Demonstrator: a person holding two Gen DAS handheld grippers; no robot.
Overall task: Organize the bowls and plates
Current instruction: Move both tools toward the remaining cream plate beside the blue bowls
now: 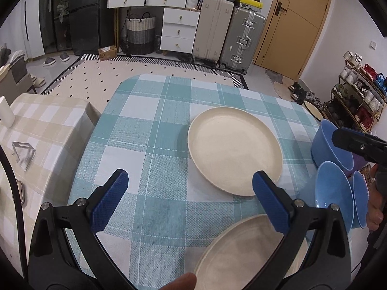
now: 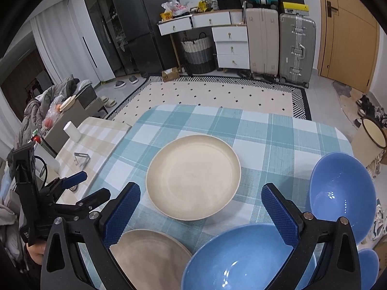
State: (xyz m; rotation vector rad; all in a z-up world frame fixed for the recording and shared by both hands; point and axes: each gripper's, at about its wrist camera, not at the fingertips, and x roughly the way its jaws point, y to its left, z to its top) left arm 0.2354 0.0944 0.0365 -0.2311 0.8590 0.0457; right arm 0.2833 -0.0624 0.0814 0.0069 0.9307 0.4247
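Both claws, left (image 1: 189,194) and right (image 2: 200,209), are held released above the counter (image 1: 154,130); nothing is stacked yet, so the near plate (image 1: 244,253) should be gripped by its rim next.

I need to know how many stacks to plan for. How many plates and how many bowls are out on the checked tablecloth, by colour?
Cream plates: 2, the far plate and the near plate.
Blue bowls: 3, the far bowl, the near bowl and a third bowl at the edge of the right wrist view.
Total: 5
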